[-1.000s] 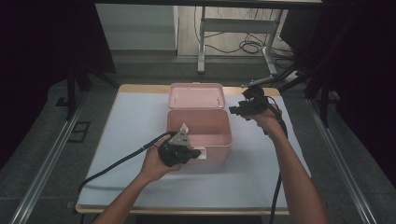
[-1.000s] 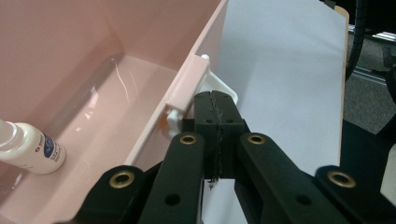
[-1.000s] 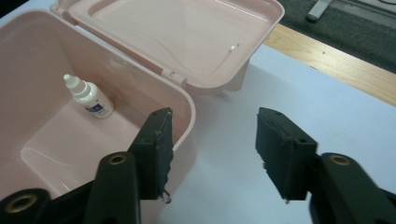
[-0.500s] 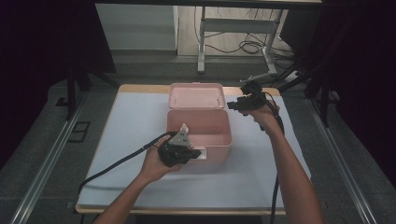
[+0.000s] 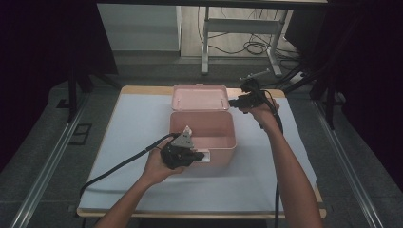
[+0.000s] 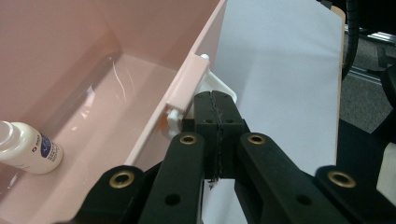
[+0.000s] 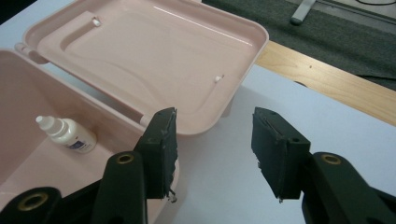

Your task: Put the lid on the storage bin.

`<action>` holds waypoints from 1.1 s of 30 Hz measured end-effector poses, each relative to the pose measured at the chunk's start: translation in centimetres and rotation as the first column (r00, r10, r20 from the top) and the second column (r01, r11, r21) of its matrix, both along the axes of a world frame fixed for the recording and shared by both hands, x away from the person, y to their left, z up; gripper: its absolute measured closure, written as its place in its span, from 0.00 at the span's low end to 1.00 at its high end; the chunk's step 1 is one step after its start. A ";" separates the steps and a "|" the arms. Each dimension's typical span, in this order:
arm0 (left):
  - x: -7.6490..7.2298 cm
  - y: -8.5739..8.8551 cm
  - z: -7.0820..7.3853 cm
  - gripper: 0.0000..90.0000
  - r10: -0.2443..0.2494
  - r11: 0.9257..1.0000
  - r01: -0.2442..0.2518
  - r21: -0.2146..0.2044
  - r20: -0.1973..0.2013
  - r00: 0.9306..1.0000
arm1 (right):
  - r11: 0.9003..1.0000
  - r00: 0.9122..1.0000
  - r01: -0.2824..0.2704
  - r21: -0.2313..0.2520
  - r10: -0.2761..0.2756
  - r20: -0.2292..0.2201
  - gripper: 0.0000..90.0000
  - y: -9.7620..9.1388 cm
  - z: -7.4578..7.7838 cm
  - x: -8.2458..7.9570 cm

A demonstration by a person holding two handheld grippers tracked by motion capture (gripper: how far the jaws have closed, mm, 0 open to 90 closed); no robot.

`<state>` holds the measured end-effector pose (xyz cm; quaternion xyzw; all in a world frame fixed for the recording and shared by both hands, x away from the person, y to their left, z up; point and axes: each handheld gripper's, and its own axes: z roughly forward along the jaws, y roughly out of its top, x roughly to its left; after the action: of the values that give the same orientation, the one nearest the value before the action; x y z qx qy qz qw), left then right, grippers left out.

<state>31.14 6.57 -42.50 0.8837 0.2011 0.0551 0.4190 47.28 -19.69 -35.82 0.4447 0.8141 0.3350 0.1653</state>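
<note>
A pink box (image 5: 222, 153) stands open mid-table, its lid (image 5: 199, 97) laid back flat behind it. A small white bottle (image 7: 67, 133) lies on the box floor, also seen from the left gripper (image 6: 28, 149). My left gripper (image 5: 202, 156) is shut, and its tips (image 6: 215, 100) rest against the white latch (image 6: 223, 91) on the box's front wall. My right gripper (image 5: 233, 102) hovers at the lid's right far corner. It is open (image 7: 215, 135), its jaws have just been closing a little, and nothing is pressed between them.
A pale sheet (image 5: 142, 123) covers the table, with the wooden edge (image 7: 327, 79) showing at the back. Black cables trail from both grippers toward the front. Metal frame legs (image 5: 205, 42) and floor cables lie beyond the table.
The right gripper has drifted a little farther back and left along the lid's right side. The left hand and the box stayed put.
</note>
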 end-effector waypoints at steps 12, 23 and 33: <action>-0.1 0.0 0.0 1.00 0.002 1.000 -0.002 0.005 0.005 1.000 | 0.999 0.999 0.028 -0.019 -0.028 -0.031 0.60 1.6 -1.1 2.8; -0.1 0.0 0.0 1.00 0.002 1.000 -0.002 0.010 0.009 1.000 | 0.998 0.996 0.067 -0.017 -0.068 -0.052 0.62 2.0 -1.8 4.5; 0.0 0.0 0.0 1.00 -0.001 1.000 0.001 0.004 0.003 1.000 | 0.993 0.992 0.111 -0.036 -0.113 -0.058 0.66 2.1 -2.4 5.6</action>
<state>31.11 6.57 -42.50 0.8846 0.1997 0.0566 0.4176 52.91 -17.56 -38.21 0.4968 0.7978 0.2984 0.1664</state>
